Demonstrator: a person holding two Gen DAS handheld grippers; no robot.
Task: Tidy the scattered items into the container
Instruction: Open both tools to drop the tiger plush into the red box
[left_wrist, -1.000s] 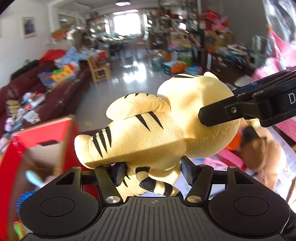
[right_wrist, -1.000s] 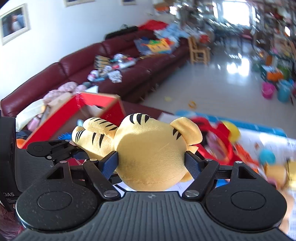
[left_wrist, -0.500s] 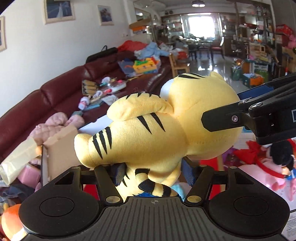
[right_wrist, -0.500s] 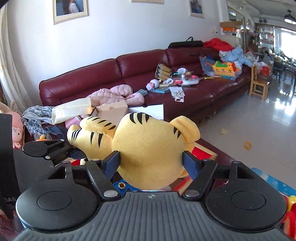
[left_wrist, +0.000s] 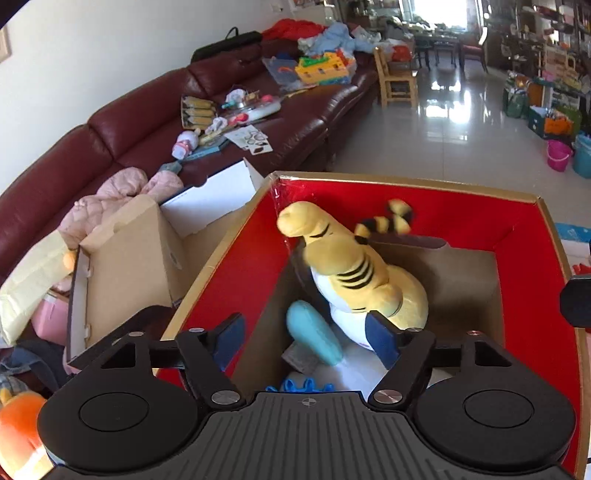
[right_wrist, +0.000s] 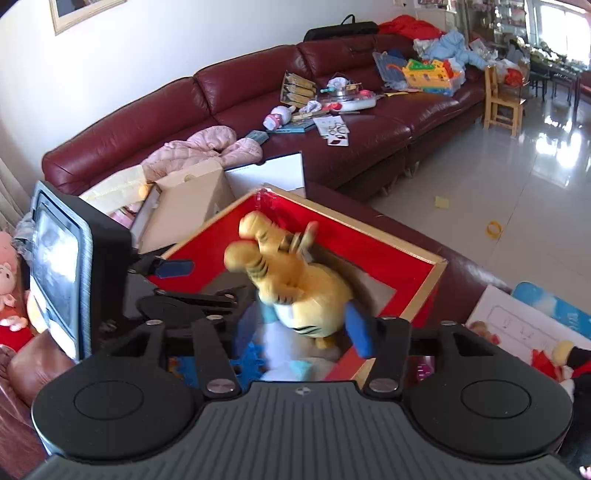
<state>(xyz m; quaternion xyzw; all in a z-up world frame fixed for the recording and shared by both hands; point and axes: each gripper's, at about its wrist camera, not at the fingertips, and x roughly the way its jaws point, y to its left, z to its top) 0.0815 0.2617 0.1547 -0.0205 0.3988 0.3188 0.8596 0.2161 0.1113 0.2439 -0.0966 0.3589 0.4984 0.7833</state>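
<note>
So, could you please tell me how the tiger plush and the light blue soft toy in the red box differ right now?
The tiger plush is yellow with black stripes; the light blue soft toy is plain. The tiger plush is far bigger. It stands tipped, a limb and the striped tail raised above the rest, and looks motion-blurred, while the light blue soft toy lies low beside it. Both sit inside the red box, held by neither tool.

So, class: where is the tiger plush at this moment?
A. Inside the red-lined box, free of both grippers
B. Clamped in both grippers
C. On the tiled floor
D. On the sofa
A: the tiger plush sits inside the red-lined box, and the left gripper and right gripper are both open around nothing.
</note>
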